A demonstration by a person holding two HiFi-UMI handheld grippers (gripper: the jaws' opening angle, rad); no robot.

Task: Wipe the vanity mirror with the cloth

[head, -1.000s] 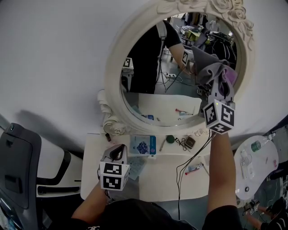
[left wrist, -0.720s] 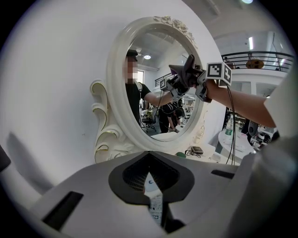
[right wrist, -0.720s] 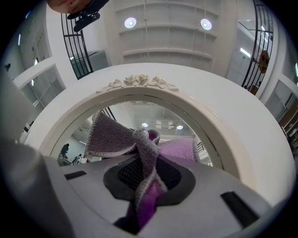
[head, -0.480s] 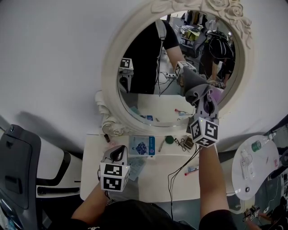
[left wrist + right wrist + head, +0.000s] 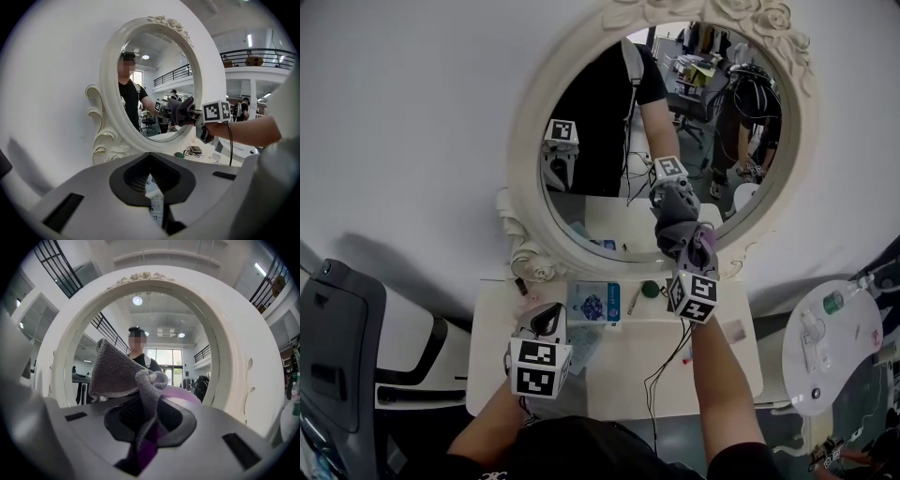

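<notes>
Vanity mirror [image 5: 598, 183] on white table [image 5: 619, 367], right tongs [image 5: 692, 253] clamping cloth [image 5: 673, 231] against glass, left tongs [image 5: 542, 320] closed.

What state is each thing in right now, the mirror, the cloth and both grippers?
Vanity mirror: upright on the table.
Cloth: bunched, pressed against the mirror's lower part.
Right gripper: shut on the cloth.
Left gripper: shut, empty, low over the table.
</notes>
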